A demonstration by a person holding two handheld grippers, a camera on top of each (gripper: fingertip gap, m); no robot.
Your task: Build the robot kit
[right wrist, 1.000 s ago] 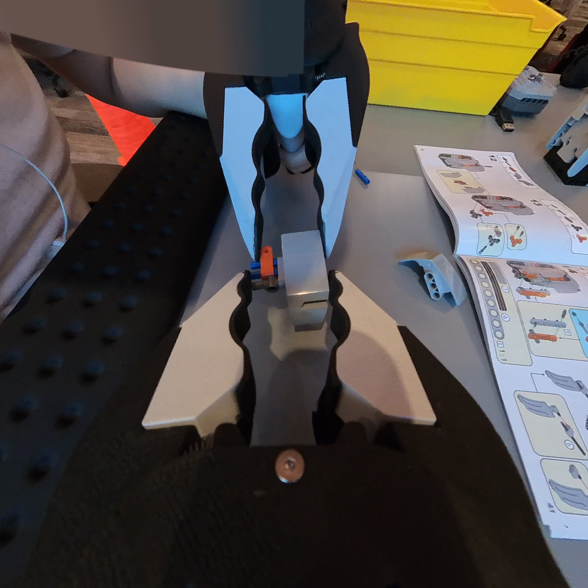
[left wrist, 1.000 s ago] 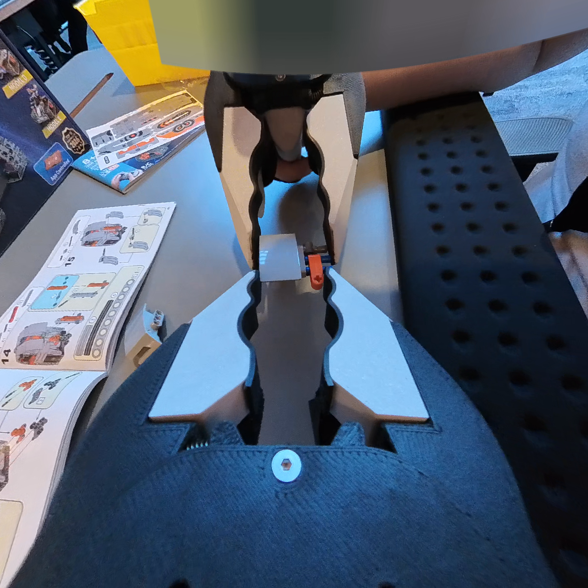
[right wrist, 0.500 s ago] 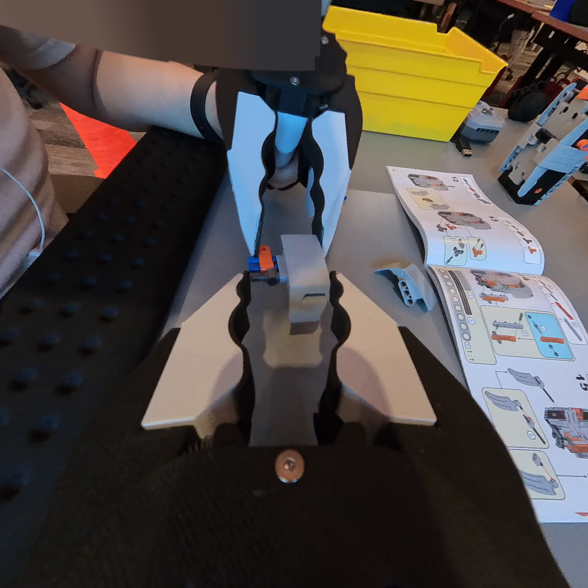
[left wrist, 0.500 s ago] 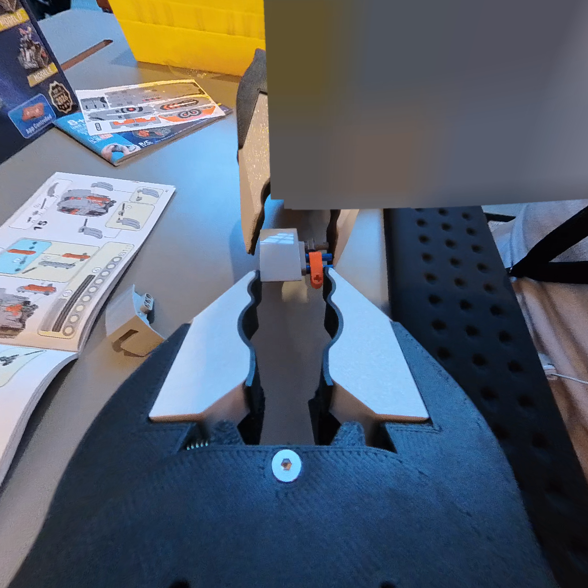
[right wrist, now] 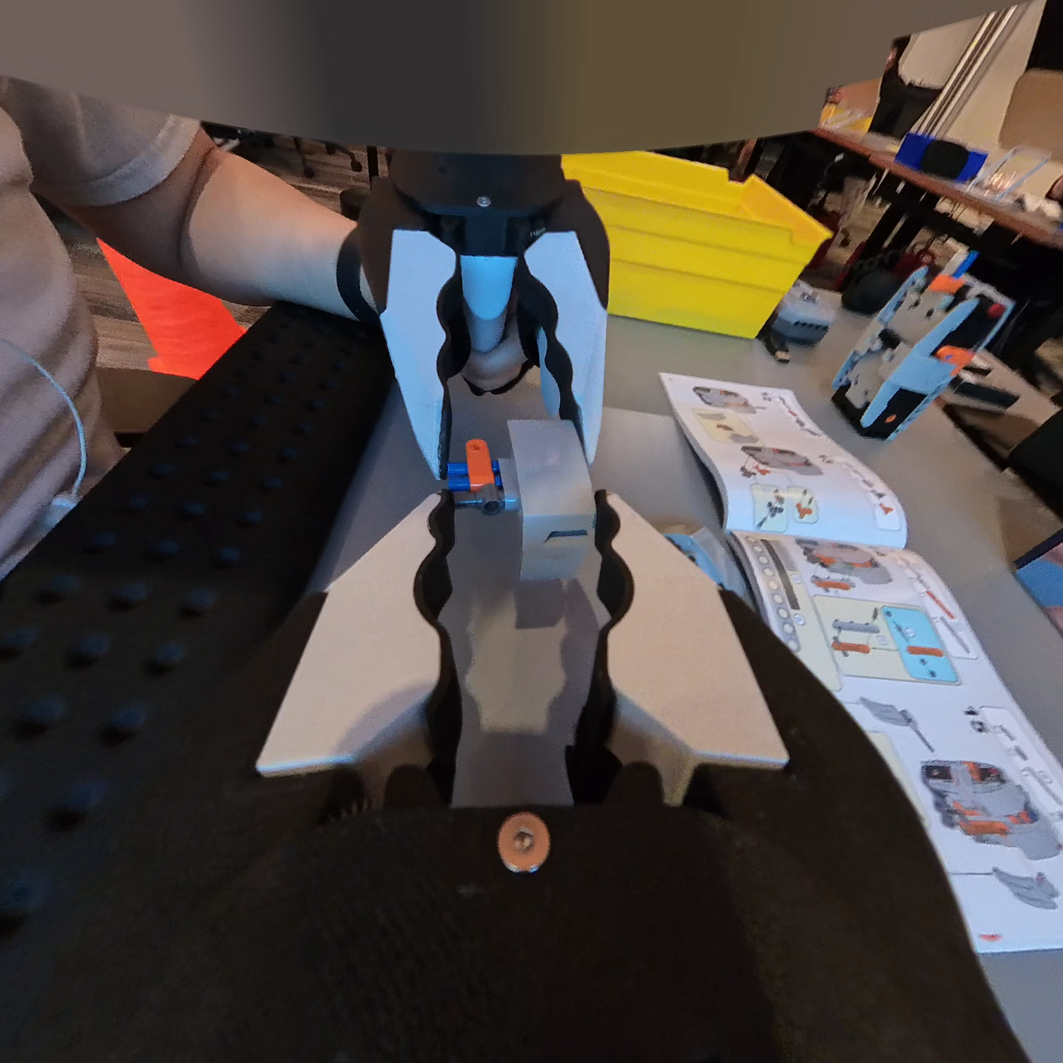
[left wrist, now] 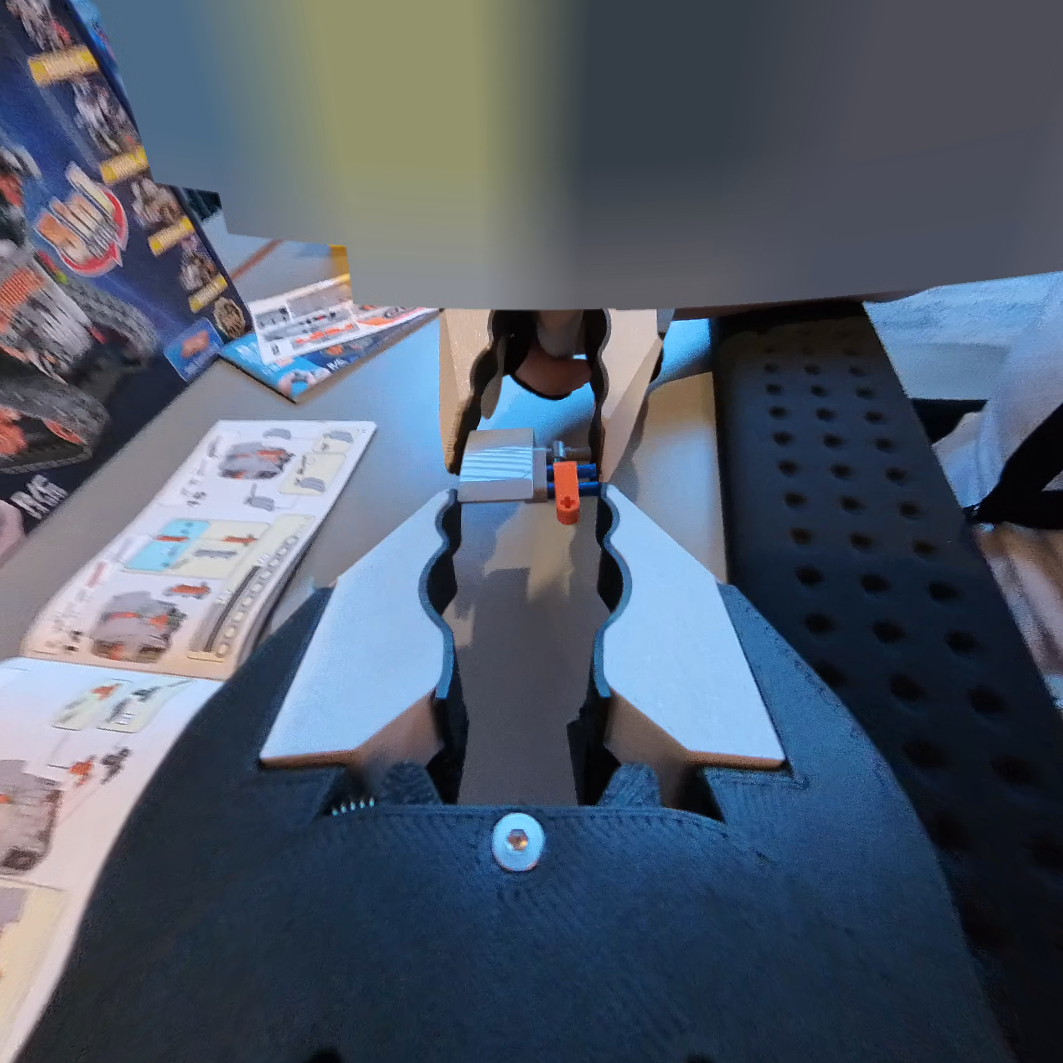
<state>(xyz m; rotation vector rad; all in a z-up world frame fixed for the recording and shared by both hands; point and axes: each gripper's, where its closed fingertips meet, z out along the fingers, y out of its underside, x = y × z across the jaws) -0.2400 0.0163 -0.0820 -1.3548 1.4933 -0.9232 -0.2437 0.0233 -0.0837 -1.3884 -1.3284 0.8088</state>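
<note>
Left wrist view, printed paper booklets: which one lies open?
The white instruction booklet beside the left gripper, pages spread; the blue-covered booklet farther back lies closed.

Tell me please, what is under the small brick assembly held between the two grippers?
Under the grey brick assembly only the bare grey table shows, with its shadow. The left gripper and right gripper hold it. Its underside is hidden.

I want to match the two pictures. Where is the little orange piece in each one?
Left wrist view: the orange piece sits centre, right of the grey block.
Right wrist view: it sits centre, left of the block.
Shared landmark: the open instruction booklet.
</note>
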